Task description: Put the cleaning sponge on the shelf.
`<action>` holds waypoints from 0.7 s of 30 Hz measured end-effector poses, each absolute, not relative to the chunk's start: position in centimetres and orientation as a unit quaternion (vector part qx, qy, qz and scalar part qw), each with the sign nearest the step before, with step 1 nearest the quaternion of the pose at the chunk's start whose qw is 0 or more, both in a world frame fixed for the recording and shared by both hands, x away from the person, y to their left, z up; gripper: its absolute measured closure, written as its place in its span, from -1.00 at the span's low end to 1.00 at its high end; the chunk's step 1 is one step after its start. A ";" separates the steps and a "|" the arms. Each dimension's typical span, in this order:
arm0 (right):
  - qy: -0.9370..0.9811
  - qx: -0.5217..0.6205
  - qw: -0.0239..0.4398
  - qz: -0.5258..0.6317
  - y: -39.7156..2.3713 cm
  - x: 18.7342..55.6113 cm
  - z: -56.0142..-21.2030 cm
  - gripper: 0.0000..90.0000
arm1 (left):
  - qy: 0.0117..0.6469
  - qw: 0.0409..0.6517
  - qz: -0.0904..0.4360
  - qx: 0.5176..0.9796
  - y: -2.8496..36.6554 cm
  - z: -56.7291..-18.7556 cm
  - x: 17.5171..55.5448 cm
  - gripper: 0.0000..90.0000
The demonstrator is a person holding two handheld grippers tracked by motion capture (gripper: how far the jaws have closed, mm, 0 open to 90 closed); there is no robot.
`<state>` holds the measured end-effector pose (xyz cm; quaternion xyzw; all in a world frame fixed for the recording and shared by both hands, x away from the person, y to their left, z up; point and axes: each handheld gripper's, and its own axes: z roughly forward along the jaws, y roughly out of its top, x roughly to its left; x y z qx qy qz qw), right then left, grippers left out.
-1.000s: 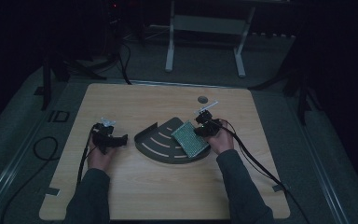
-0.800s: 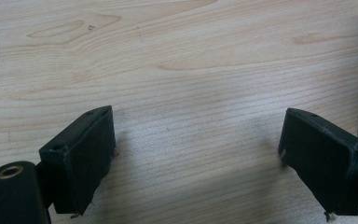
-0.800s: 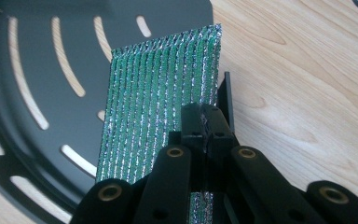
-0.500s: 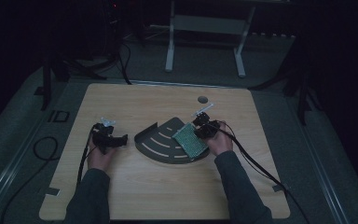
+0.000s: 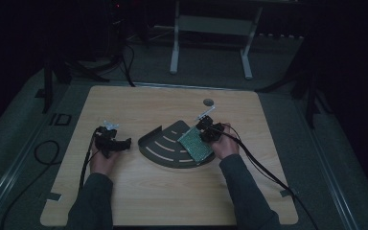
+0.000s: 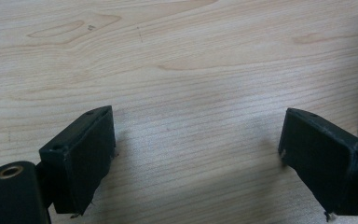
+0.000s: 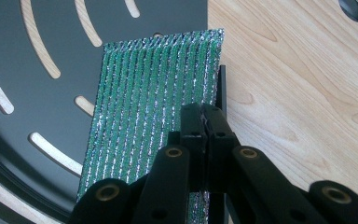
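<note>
Green scouring pad [image 7: 154, 116] is lying on the right edge of the black slotted tray [image 5: 165, 146], long axis running away from your right gripper [image 7: 206, 122], which is pinching its edge. Your left gripper [image 6: 196, 154] is sitting spread over bare table [image 5: 143, 191], well apart.

scouring pad [image 5: 195, 145] on tray's [image 5: 165, 148] right edge | tray mid-table [image 5: 139, 201]

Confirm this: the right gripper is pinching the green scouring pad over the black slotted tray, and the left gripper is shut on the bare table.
One detail is wrong. The left gripper is open, not shut: the left gripper view shows its jaws wide apart over bare table. The rest holds: the right gripper pinches the green scouring pad over the black slotted tray.
</note>
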<state>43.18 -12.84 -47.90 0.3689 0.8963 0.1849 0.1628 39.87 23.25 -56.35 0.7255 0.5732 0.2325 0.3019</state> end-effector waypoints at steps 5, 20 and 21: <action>0.897 0.367 0.164 0.184 -12.9 43.2 -47.9 0.94 | 0.573 0.302 0.232 0.725 23.2 -56.4 39.9 -0.75; 0.893 0.367 0.169 0.199 -13.2 42.7 -47.1 0.30 | 0.573 0.302 0.232 0.725 23.2 -56.4 39.9 -0.75; 0.893 0.368 0.167 0.201 -13.4 42.7 -46.9 0.26 | 0.573 0.302 0.233 0.725 23.2 -56.4 39.9 -0.75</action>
